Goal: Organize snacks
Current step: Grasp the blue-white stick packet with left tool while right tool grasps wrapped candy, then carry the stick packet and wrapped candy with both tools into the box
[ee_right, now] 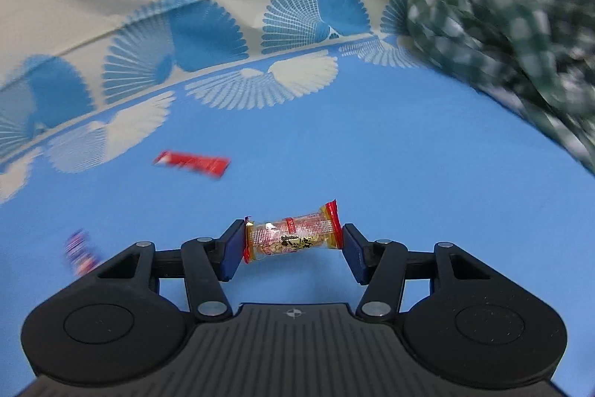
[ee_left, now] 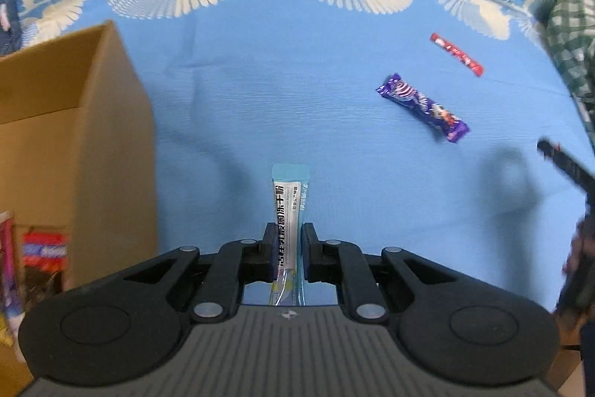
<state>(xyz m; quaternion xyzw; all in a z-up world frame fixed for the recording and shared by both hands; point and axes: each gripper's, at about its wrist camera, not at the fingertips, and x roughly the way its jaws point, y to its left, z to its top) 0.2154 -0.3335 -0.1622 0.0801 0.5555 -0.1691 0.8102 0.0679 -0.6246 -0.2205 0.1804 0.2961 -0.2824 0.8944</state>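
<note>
My left gripper [ee_left: 290,240] is shut on a white and light-blue stick sachet [ee_left: 289,207] that points away from me, held above the blue cloth. My right gripper [ee_right: 293,240] is shut on a clear peanut packet with red ends [ee_right: 292,237], gripped end to end. A purple candy bar [ee_left: 422,106] and a red stick packet [ee_left: 456,54] lie on the cloth to the right in the left wrist view. The red stick packet [ee_right: 191,163] and the purple bar [ee_right: 79,252] show blurred at the left in the right wrist view.
An open cardboard box [ee_left: 74,144] stands at the left with snack packs [ee_left: 44,250] showing low beside it. A green checked cloth [ee_right: 513,25] is heaped at the right. The blue tablecloth [ee_left: 297,99] has a fan-pattern border at the back. The right gripper's arm [ee_left: 572,173] shows at the right edge.
</note>
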